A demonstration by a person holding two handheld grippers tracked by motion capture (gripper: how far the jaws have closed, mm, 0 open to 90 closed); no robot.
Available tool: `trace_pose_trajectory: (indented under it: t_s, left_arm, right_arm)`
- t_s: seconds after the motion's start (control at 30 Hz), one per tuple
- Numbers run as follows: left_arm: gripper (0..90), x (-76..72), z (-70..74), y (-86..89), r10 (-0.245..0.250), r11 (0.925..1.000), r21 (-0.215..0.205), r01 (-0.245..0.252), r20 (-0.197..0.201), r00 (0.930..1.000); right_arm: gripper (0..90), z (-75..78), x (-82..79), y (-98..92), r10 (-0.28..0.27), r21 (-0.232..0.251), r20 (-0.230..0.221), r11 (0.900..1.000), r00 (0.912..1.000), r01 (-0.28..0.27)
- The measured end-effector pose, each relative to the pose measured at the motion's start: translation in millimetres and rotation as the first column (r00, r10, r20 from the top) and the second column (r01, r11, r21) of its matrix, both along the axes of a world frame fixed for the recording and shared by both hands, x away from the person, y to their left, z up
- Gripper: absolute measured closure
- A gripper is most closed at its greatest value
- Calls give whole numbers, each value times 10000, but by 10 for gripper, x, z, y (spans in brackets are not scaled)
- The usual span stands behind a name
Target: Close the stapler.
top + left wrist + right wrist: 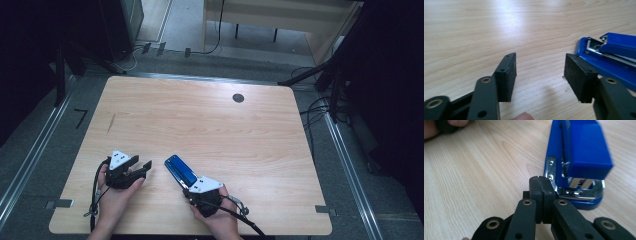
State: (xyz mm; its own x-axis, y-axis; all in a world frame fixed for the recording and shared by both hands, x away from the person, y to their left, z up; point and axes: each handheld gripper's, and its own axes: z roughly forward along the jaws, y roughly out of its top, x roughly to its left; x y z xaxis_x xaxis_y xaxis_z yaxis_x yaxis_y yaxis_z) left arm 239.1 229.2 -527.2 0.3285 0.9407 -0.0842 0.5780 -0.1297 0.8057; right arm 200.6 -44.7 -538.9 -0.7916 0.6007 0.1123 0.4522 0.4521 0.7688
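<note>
Stapler (180,170), the blue one, is lying flat on the wooden worktop (210,120) near the front edge, between the two hands. Right gripper (542,182) has its jaws pressed together with nothing in them, tips just beside the stapler's rear end. Left gripper (540,72) is spread with bare wood between its pads, stapler off to one side.

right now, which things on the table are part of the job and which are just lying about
In the job:
- blue stapler, lying on the table
- left gripper, jaws open with nothing between them
- right gripper, jaws shut and empty, tips at the stapler's end

Lying about:
- round dark grommet hole near the table's far edge
- cables on the floor beyond the table
</note>
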Motion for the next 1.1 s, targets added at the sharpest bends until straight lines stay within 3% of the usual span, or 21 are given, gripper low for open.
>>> trace_pose_trajectory:
  t_s: [0.1, 0.37, 0.6, 1.1]
  left_arm:
    - [319, 5, -1, -21, 278, 9993, 242, -278, 12, 9996]
    - [234, 8, 1, 18, 502, 9987, -42, -502, 37, 9987]
    - [217, 5, 2, 11, 502, 9987, -6, -502, 59, 9987]
    - [235, 5, -1, 3, 561, 9984, 79, -562, 76, 9984]
  right_arm:
    - [900, -16, -8, 21, -2, -58, 51, 10000, 10000, 3]
    - [900, -20, 1, 14, 27, -1, -18, 10000, 10000, -27]
    - [900, -26, 41, -22, -77, 48, -34, 10000, 10000, 77]
    - [900, -42, 241, -192, -845, 164, 23, 9963, 9964, 844]
